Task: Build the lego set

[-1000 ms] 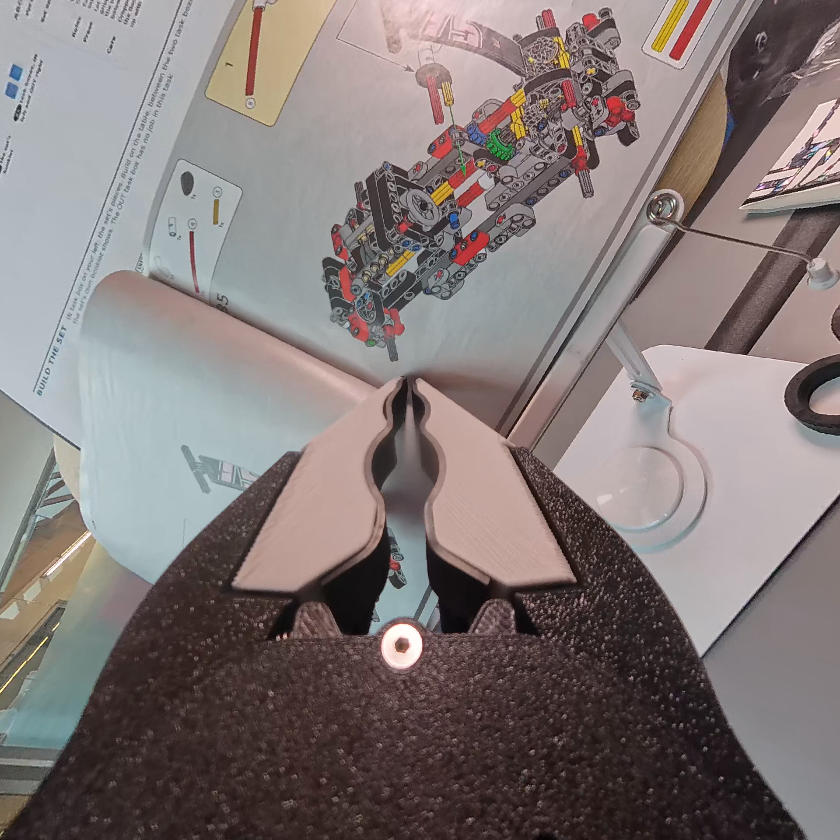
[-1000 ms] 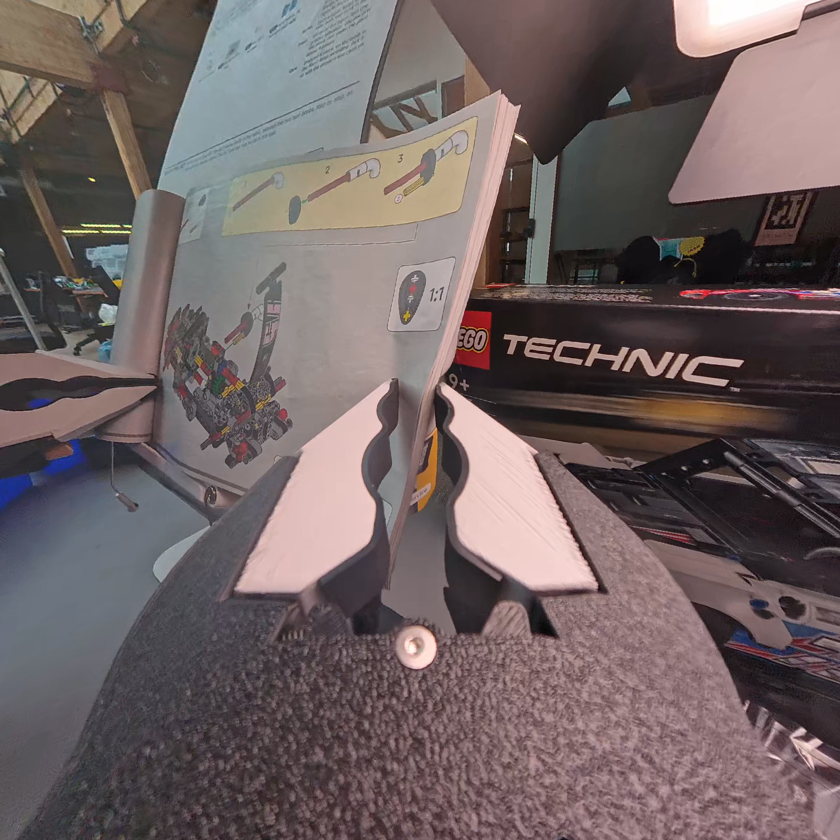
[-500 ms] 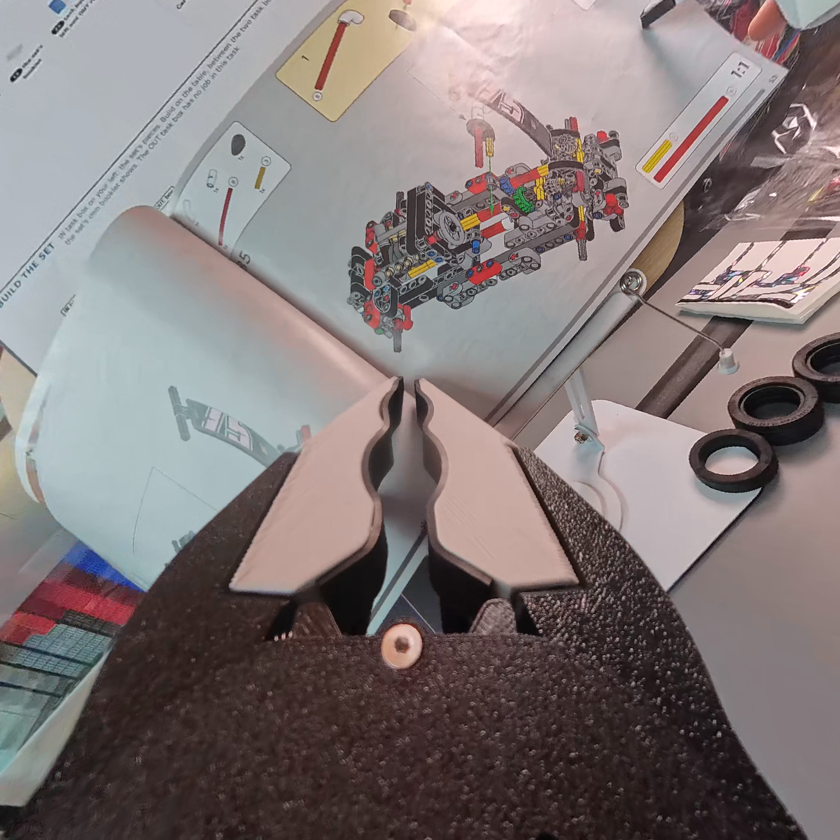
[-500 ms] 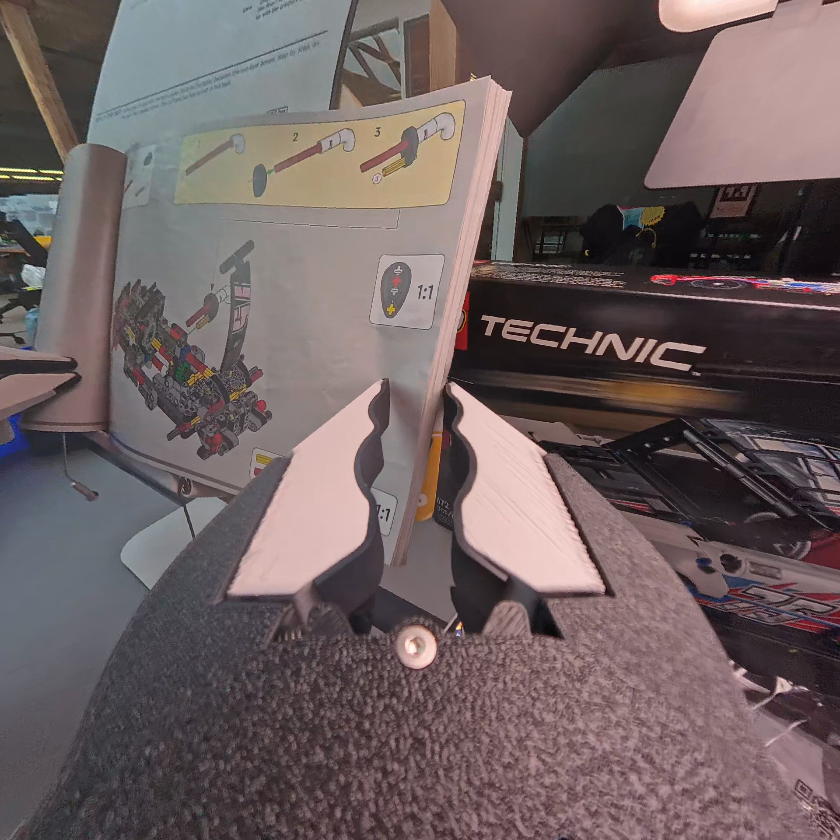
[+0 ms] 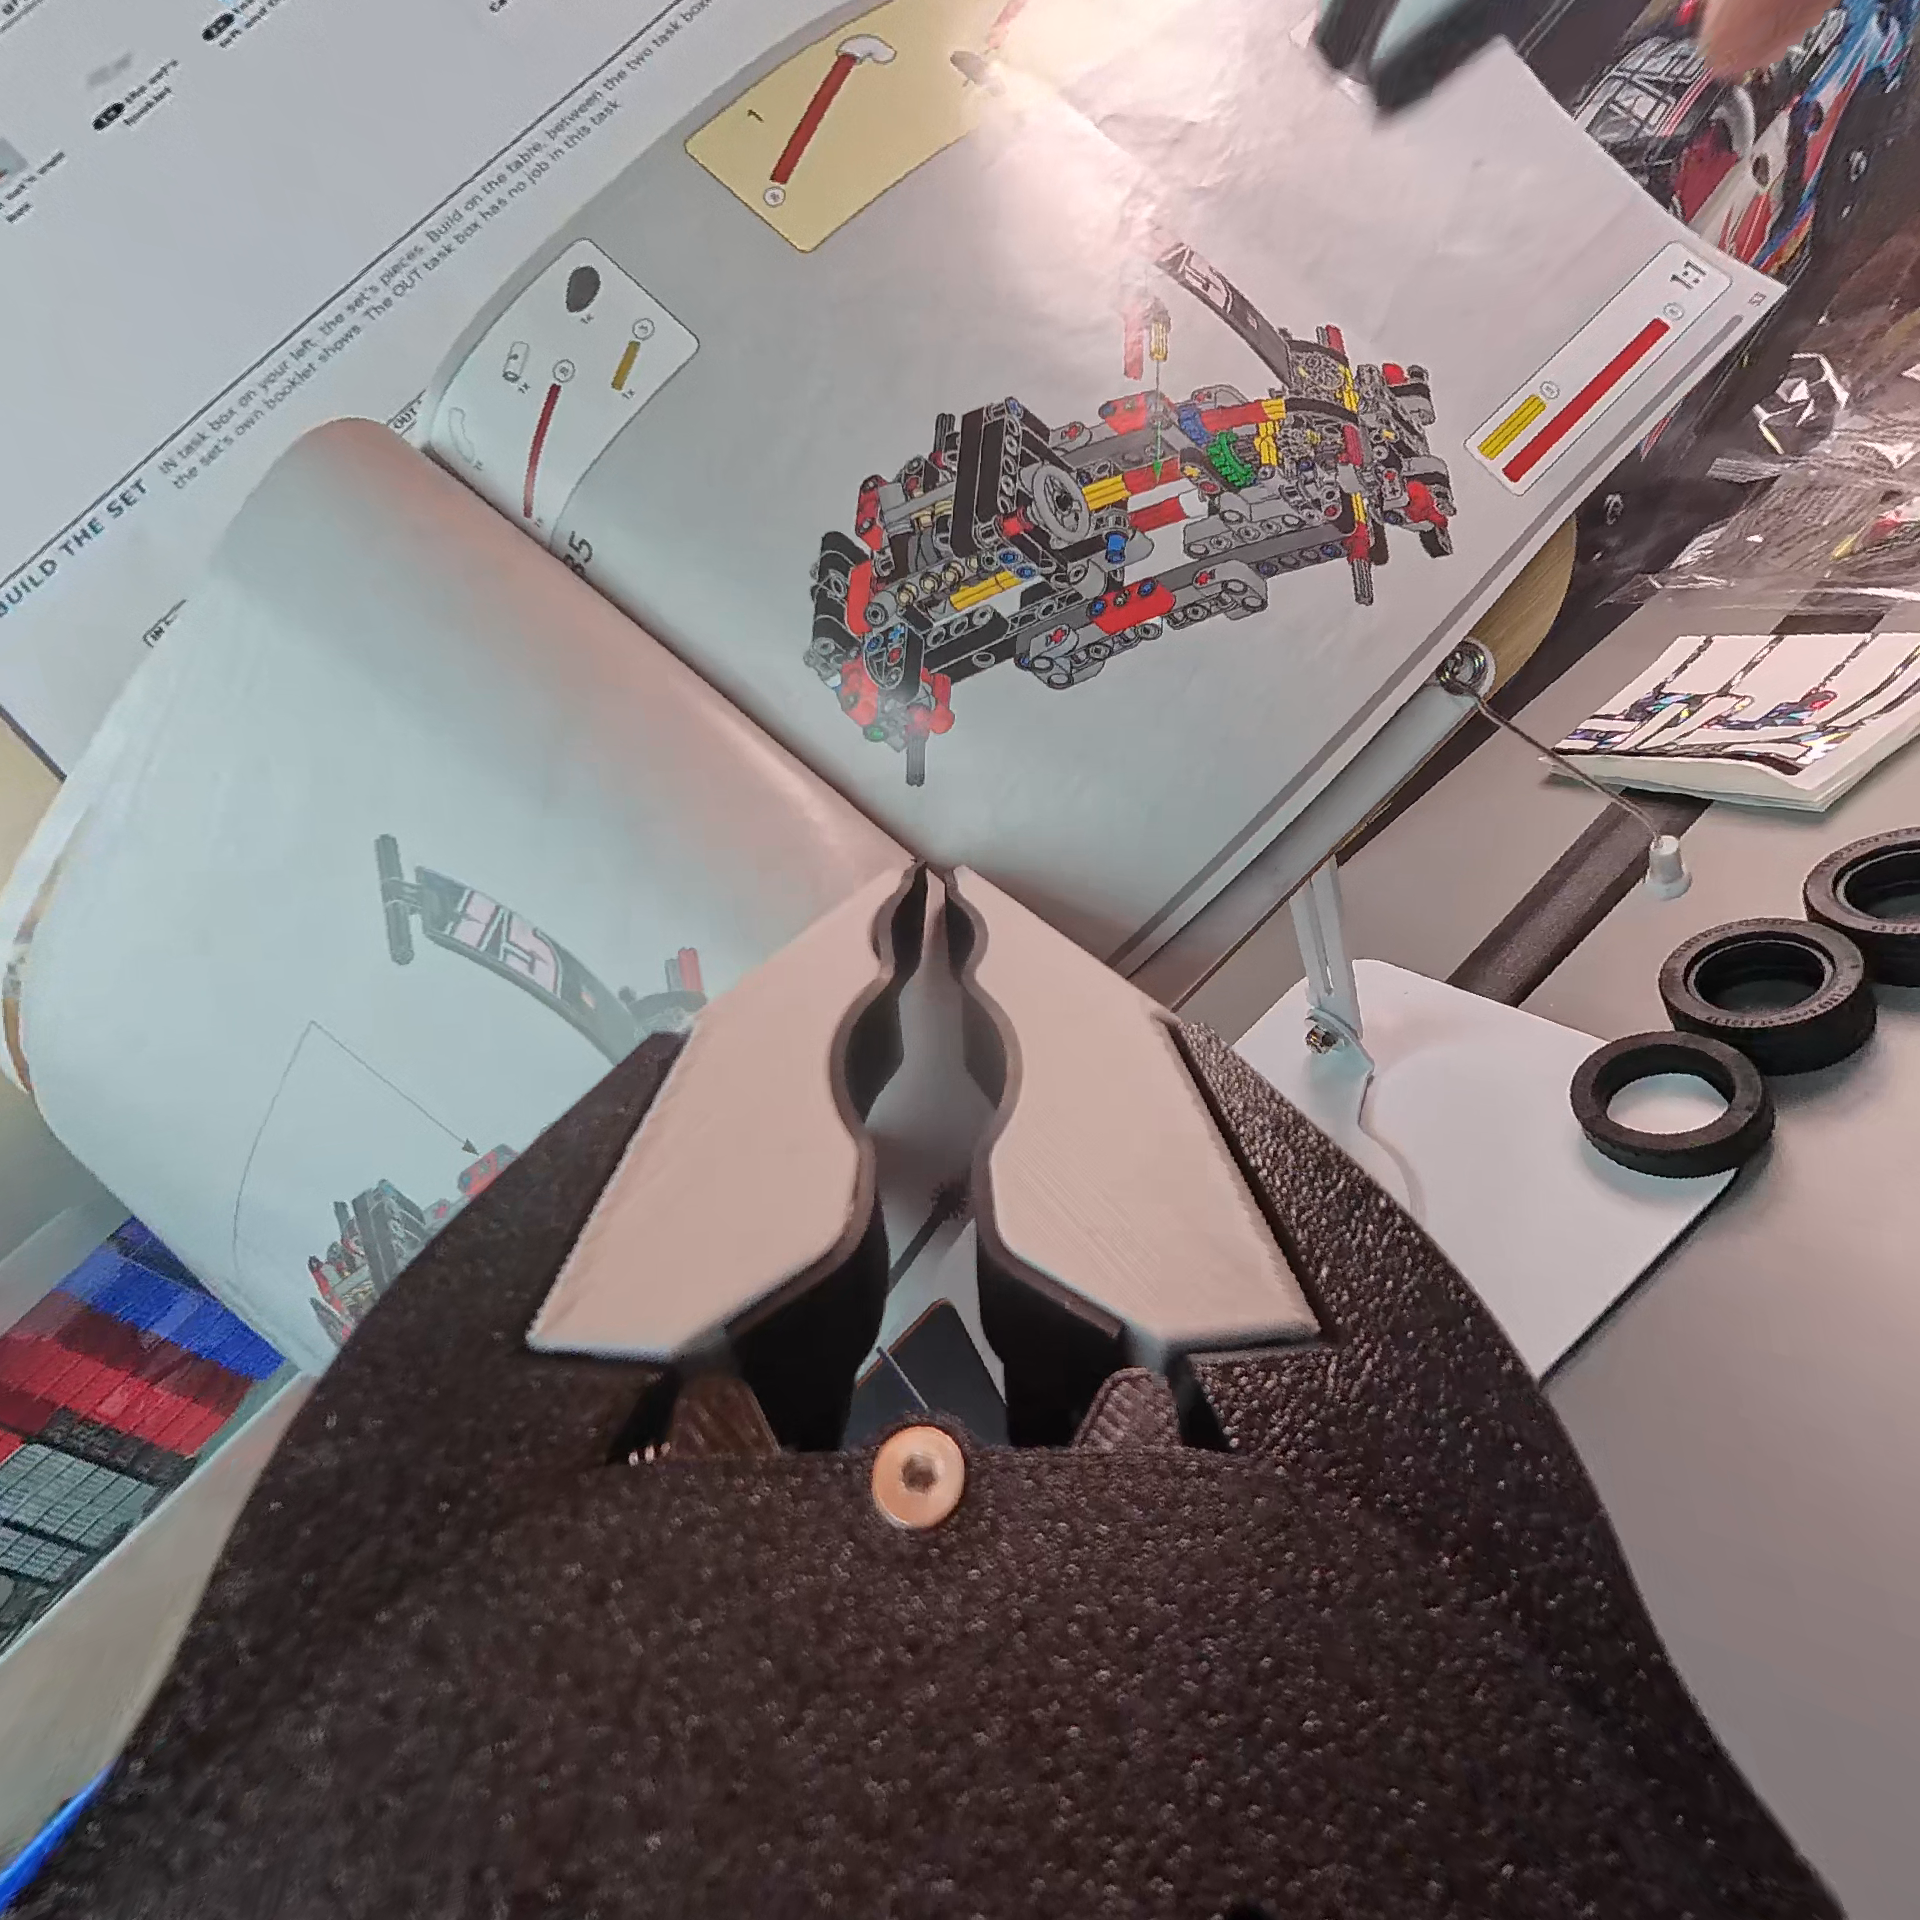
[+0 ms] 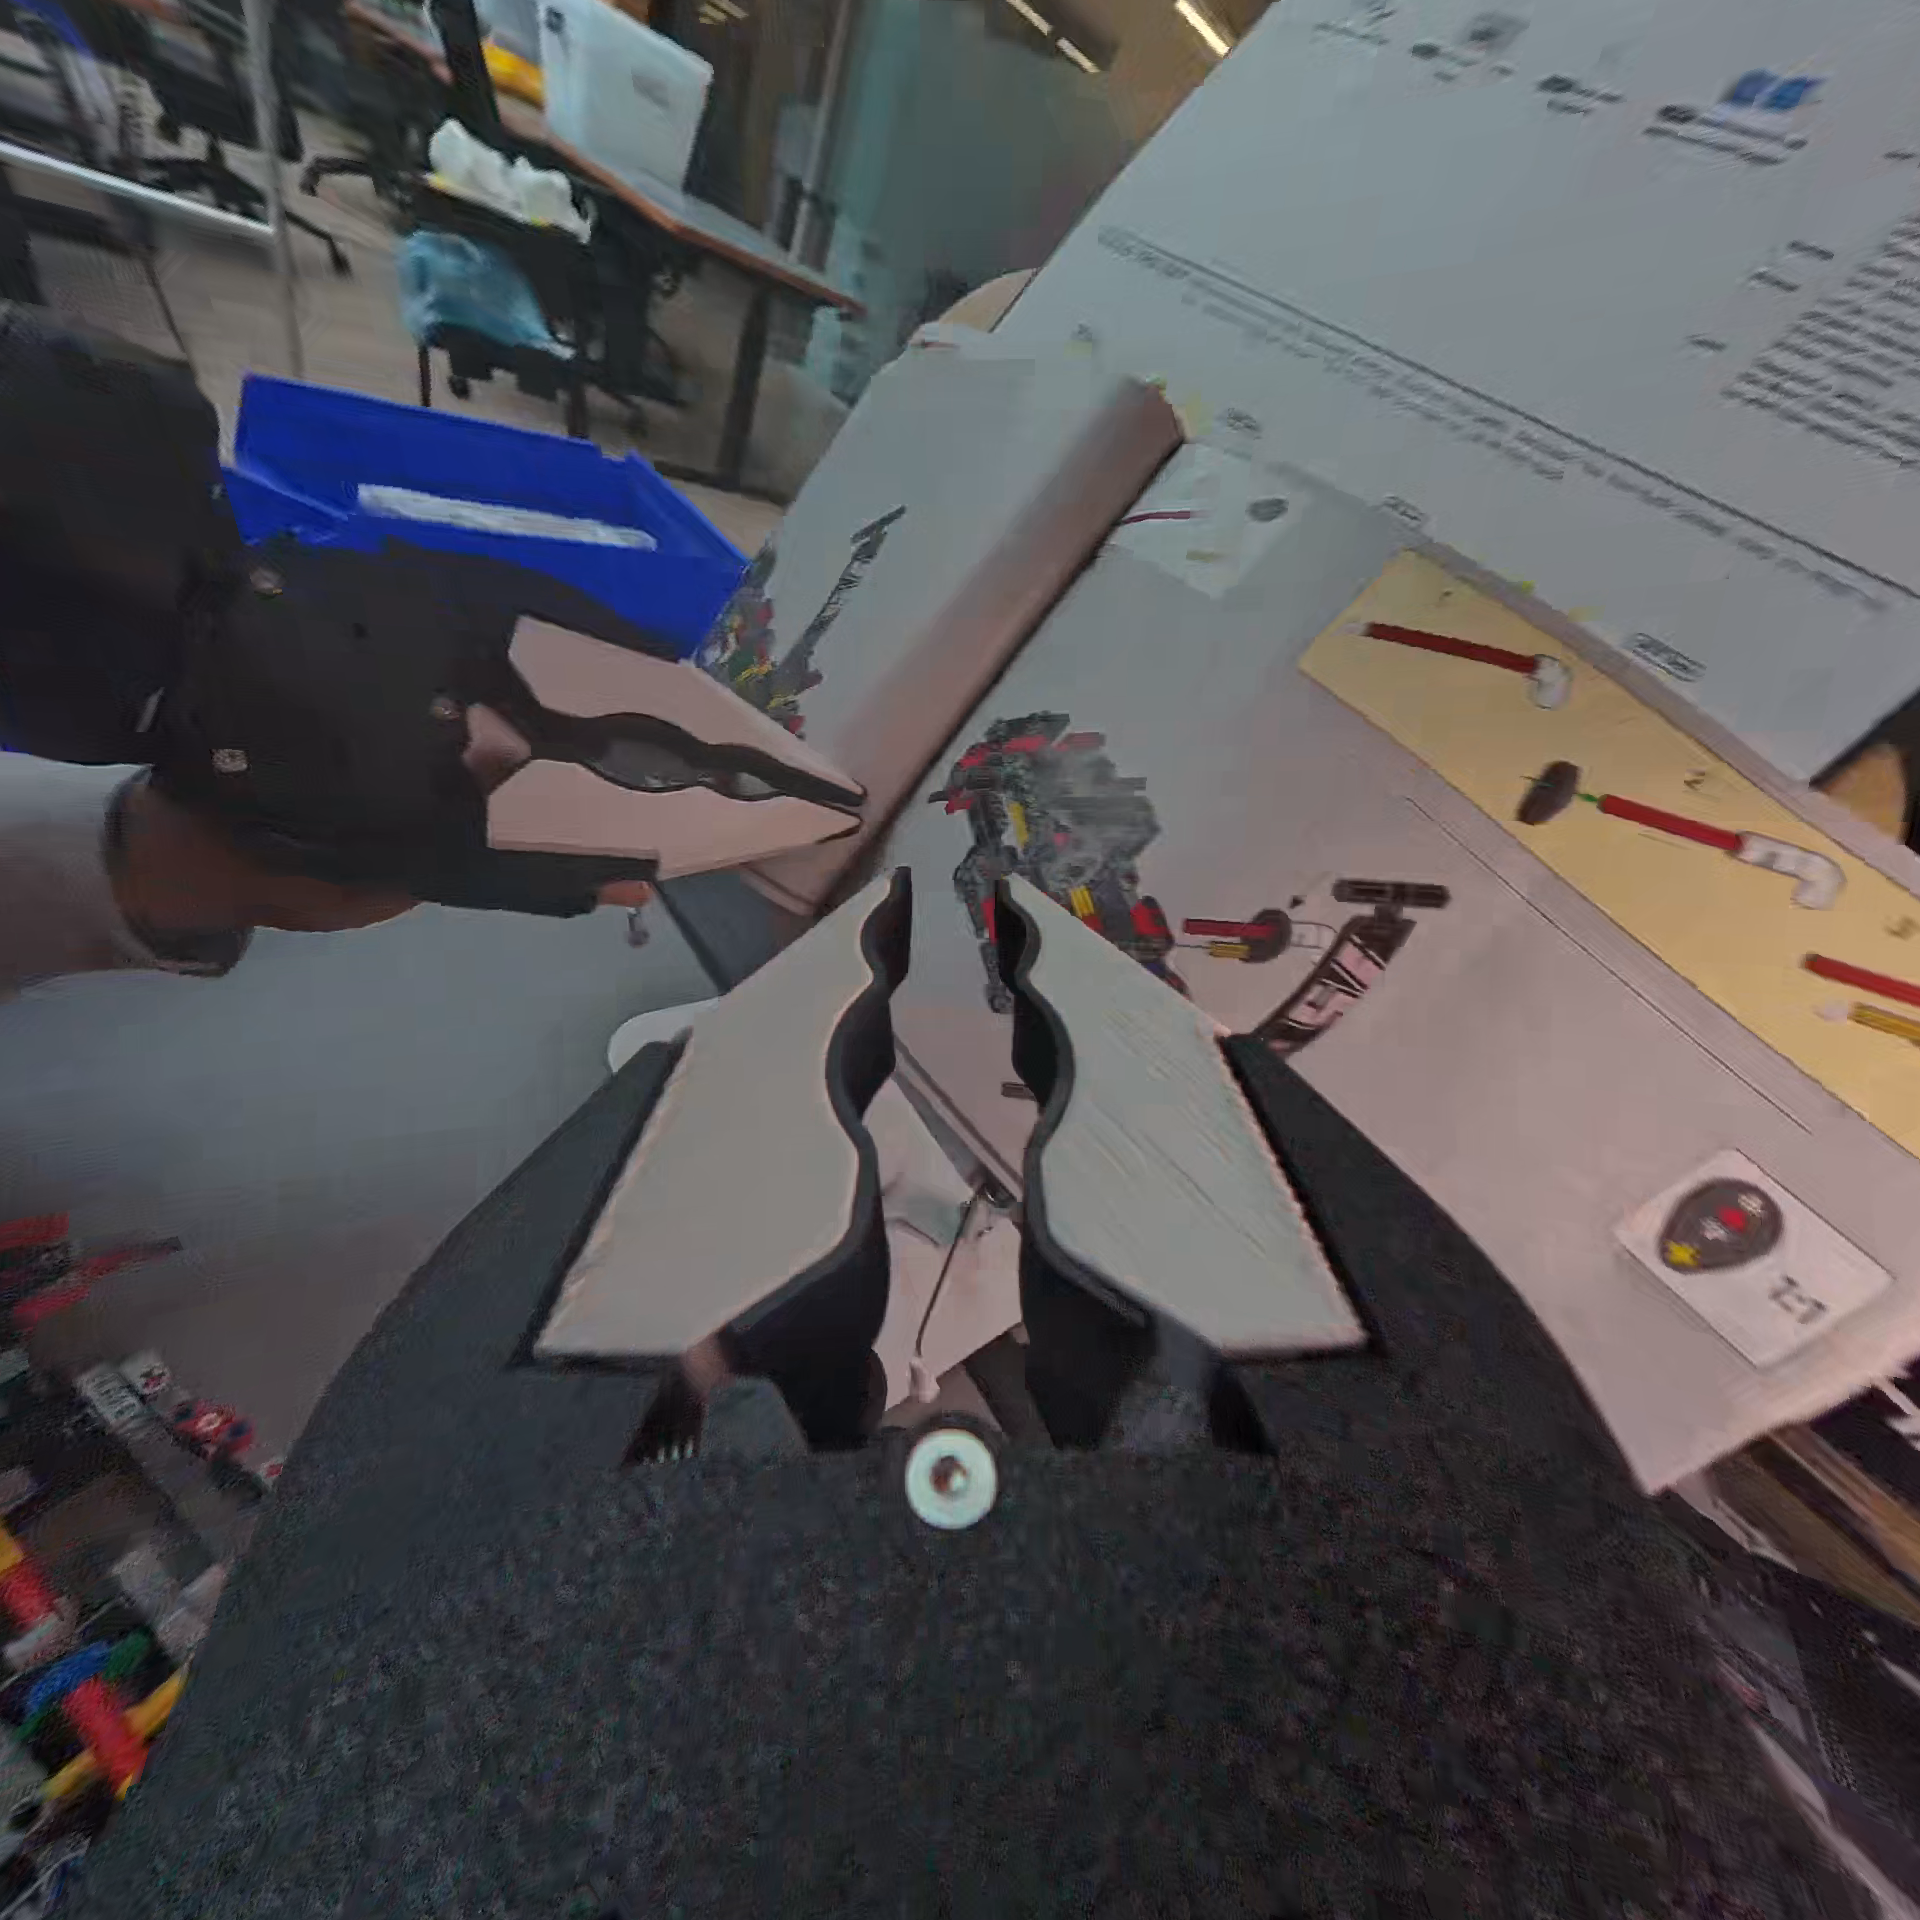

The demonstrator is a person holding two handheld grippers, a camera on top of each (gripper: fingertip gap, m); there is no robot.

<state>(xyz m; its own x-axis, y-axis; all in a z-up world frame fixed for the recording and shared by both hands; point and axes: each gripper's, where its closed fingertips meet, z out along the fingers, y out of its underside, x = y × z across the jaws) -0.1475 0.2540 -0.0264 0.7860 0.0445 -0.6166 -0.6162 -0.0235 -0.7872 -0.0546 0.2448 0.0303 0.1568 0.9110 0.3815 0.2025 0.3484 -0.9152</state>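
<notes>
Left wrist view: left gripper (image 5: 933, 883) pinched on a curled page (image 5: 436, 790) of the instruction booklet (image 5: 1039, 343), printed with steps and a part-count box; three black tyres (image 5: 1668, 1099) off to the right. Right wrist view only: right gripper (image 6: 951, 883) narrowly parted, holding nothing; blue bin (image 6: 457, 499) and loose bricks (image 6: 94, 1704) to its left.

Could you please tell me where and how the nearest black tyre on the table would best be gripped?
Judging by its pose, the nearest black tyre lies flat with its hole upward, so I would come from above, one finger inside the hole and one outside, pinching the wall on the side away from the neighbouring tyre.
</notes>
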